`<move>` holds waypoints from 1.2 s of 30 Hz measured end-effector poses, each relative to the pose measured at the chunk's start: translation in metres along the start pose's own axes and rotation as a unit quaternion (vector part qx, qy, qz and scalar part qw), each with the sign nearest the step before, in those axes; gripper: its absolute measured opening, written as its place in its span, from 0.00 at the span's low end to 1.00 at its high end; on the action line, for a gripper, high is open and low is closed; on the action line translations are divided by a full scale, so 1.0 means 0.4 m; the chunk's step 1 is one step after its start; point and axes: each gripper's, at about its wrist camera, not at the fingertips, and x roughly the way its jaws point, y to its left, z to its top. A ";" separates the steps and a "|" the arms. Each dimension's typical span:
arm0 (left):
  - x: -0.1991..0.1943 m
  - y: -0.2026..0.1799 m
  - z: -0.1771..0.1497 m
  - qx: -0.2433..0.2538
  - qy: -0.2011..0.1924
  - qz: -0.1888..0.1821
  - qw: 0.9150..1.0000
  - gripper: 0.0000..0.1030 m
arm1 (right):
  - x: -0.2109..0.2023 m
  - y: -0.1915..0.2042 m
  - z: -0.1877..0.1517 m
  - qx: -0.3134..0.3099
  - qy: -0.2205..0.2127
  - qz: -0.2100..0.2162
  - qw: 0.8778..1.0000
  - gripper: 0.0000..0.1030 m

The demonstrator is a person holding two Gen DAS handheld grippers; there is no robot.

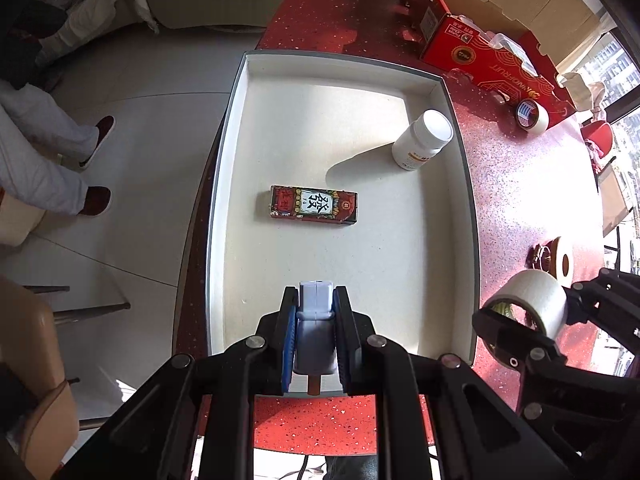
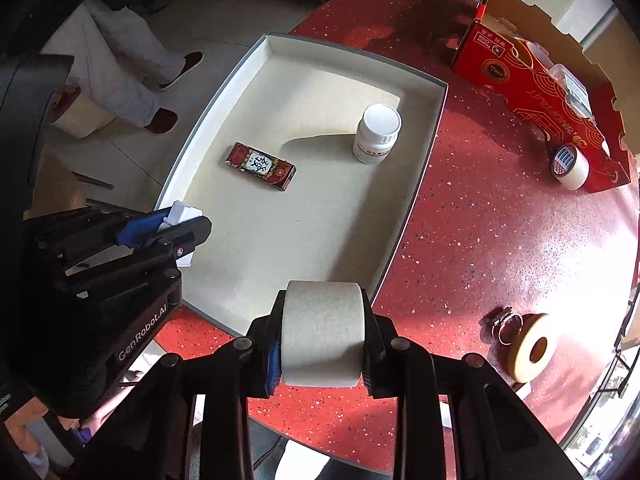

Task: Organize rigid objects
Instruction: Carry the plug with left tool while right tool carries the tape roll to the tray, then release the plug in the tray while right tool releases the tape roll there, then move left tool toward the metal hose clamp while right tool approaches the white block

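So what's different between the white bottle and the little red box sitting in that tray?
The white bottle stands upright; the little red box lies flat on its broad face. The bottle is round and nearly plain white with a small label; the box is rectangular, dark red, with a large printed character. The bottle sits nearer the tray's right wall, the box nearer the middle. Both rest untouched inside the tray.

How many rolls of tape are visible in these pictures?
3: a white roll held in the right gripper, one beside the red carton, one on the table at right.
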 end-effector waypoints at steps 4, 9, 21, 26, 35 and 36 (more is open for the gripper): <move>0.010 -0.003 0.011 -0.006 0.001 -0.002 1.000 0.18 | 0.018 -0.008 0.016 0.011 0.006 0.004 1.000 0.30; 0.032 -0.010 0.024 -0.010 0.007 -0.002 1.000 0.18 | 0.041 -0.010 0.045 0.007 0.013 -0.002 1.000 0.30; 0.065 0.002 0.060 -0.017 0.007 0.022 1.000 0.62 | 0.095 -0.057 0.120 0.026 0.021 -0.005 0.999 0.31; 0.060 0.062 0.050 -0.066 -0.003 0.028 0.997 1.00 | 0.053 -0.156 0.111 0.094 -0.004 0.003 0.996 0.93; 0.030 0.003 0.050 -0.042 -0.006 0.020 0.999 1.00 | 0.006 -0.290 0.013 0.172 0.001 -0.004 0.985 0.93; 0.025 -0.013 0.047 -0.036 -0.002 0.016 0.999 1.00 | 0.005 -0.308 -0.014 0.182 0.005 -0.006 0.983 0.93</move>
